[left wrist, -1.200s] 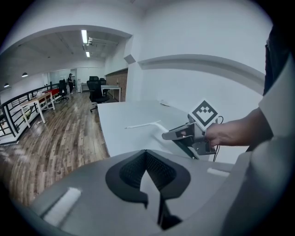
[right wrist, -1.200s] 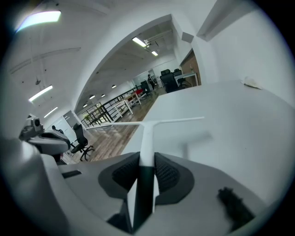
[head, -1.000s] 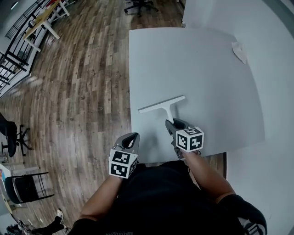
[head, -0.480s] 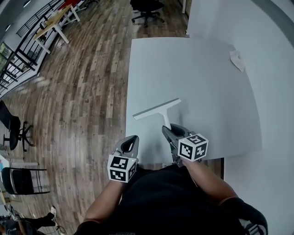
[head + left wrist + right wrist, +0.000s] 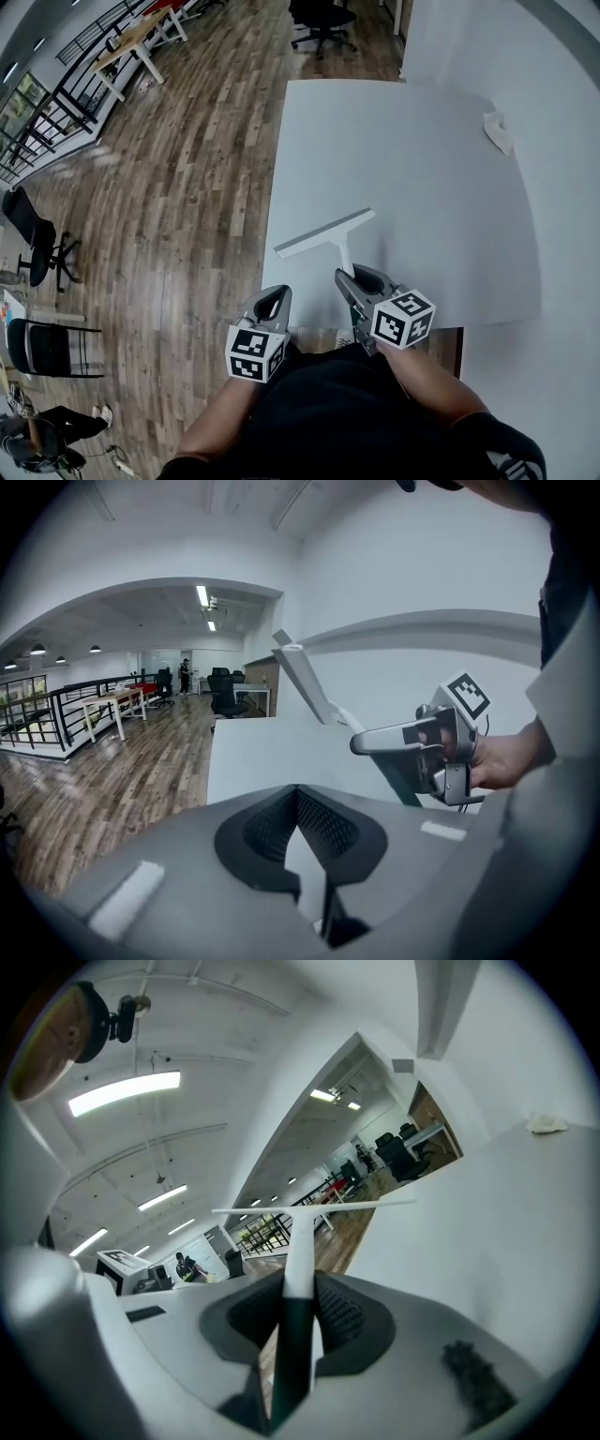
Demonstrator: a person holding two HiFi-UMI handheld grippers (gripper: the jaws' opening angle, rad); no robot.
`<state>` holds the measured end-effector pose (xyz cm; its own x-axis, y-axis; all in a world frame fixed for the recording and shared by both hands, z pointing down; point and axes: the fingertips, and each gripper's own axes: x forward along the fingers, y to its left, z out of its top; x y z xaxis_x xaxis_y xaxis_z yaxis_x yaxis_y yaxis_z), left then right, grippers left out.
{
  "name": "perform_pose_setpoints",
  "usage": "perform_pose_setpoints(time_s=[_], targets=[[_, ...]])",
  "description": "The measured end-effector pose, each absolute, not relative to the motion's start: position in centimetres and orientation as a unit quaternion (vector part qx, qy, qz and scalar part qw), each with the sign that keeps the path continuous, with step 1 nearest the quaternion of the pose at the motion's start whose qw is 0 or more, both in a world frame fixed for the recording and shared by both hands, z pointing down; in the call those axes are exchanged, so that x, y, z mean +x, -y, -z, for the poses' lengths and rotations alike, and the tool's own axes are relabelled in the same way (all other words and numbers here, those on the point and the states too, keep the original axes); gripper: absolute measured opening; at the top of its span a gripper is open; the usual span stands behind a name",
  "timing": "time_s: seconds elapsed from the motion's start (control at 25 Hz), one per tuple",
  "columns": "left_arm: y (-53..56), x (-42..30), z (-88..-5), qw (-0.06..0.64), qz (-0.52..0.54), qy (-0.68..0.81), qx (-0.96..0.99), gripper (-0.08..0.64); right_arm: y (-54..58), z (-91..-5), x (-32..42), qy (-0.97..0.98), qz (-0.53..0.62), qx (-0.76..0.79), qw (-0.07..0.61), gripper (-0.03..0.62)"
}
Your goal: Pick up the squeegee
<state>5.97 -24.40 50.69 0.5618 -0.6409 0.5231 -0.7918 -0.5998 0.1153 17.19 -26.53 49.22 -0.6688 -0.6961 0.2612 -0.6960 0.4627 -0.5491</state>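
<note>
The white squeegee (image 5: 323, 234) hangs above the near left part of the white table (image 5: 422, 159), blade pointing away from me. My right gripper (image 5: 352, 274) is shut on its dark handle; in the right gripper view the squeegee (image 5: 300, 1241) runs straight out from between the jaws of the right gripper (image 5: 300, 1283). My left gripper (image 5: 274, 295) floats off the table's near left corner, shut with nothing in it. The left gripper view shows its own tips (image 5: 297, 789) together, the squeegee blade (image 5: 305, 682) raised, and the right gripper (image 5: 375, 742) to the right.
A crumpled white cloth (image 5: 499, 131) lies at the table's far right edge. Wooden floor lies to the left, with an office chair (image 5: 323, 14) beyond the table, a black chair (image 5: 37, 239) and a folding chair (image 5: 52, 347) at the far left. A white wall runs along the right.
The right gripper has risen with the squeegee held in it, so the blade now stands clear of the table. The left gripper has also come up a little.
</note>
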Motion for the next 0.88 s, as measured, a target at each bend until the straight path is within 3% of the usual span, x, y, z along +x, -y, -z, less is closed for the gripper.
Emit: perform_pose_setpoints(time_s=[0.24,0.88], targets=[[25.1,6.2,-51.2,0.172,-0.227,0.419,0.862,0.008,27.3,-50.2,16.5,-0.863,0.330,-0.384,0.001,0.097],[18.1,-6.0,-49.5,0.148,-0.181,0.348,0.908,0.007,18.1,-48.0,3.8,-0.848,0.277,-0.453,-0.009,0.097]])
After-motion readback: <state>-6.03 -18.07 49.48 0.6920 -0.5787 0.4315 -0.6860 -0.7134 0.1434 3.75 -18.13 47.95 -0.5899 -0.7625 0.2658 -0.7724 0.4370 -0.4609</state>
